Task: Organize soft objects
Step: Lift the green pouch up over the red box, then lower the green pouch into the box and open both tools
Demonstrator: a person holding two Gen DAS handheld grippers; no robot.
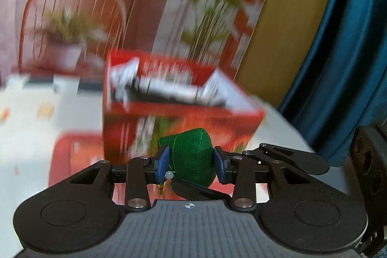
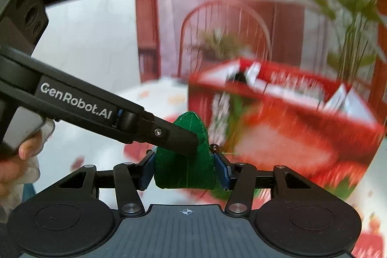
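Both grippers clamped the same soft green fabric pouch (image 1: 193, 156), held above the white patterned tablecloth (image 1: 36, 137): the left gripper (image 1: 192, 162) pinched one end, the right gripper (image 2: 185, 169) the other. A blurred open red cardboard box (image 1: 174, 117) stood just behind.

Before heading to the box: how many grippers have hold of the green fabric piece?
2. The left gripper clamps the green fabric piece between its pads; the right gripper clamps it too, right beside the left's finger.
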